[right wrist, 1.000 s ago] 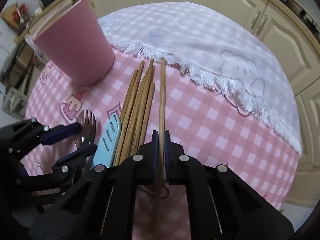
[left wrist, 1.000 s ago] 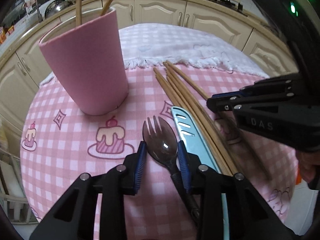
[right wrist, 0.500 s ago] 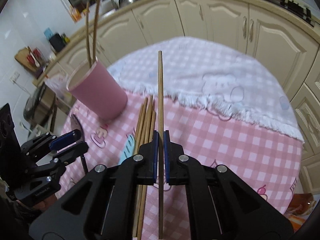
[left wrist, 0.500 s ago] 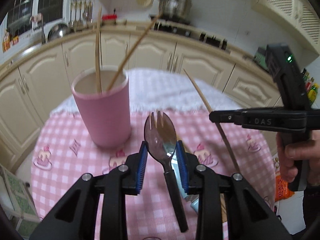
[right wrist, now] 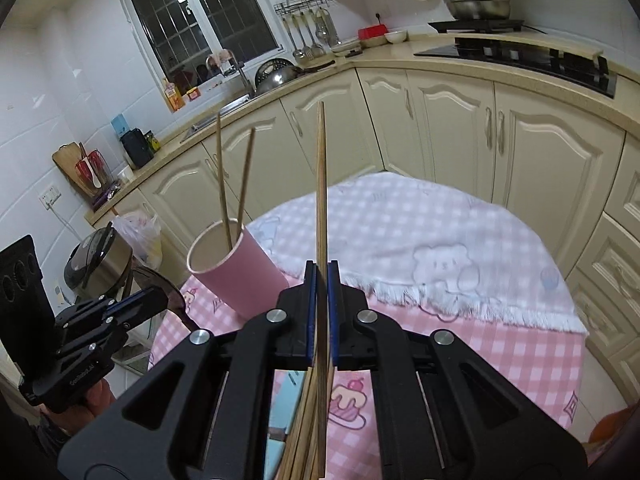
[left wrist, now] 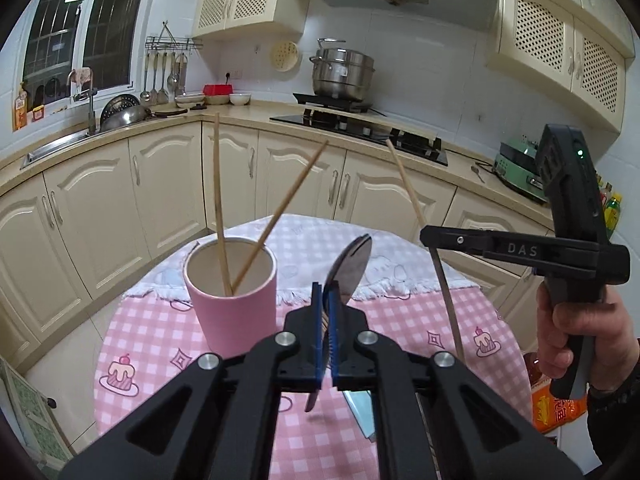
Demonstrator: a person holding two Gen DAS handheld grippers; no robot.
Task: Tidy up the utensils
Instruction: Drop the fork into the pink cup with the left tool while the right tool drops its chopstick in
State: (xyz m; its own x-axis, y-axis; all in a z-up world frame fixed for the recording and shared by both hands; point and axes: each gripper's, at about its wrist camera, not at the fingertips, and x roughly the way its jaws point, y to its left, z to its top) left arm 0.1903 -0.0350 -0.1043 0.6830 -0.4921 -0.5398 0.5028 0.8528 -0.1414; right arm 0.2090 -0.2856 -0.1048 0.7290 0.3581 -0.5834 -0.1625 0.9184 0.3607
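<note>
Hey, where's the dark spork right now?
The spork is clamped in the left gripper, lifted above the pink checked tablecloth, just right of the pink cup in the left wrist view.

Cup mouth: the pink cup (left wrist: 232, 300) is standing open-topped at centre left of the left wrist view, two chopsticks (left wrist: 244, 216) leaning out of it and crossing part of the opening.
Left claw (left wrist: 327, 332): pads are pinching a dark spork (left wrist: 350, 266), its head sticking up just right of the cup rim.
Right claw (right wrist: 322, 312): is clamping one chopstick (right wrist: 321, 184) that is rising upright, right of the cup in the right wrist view.
Bench (right wrist: 480, 344): the right side is lying bare.
Lower centre: loose chopsticks (right wrist: 304, 420) are lying beneath the right claw.
</note>
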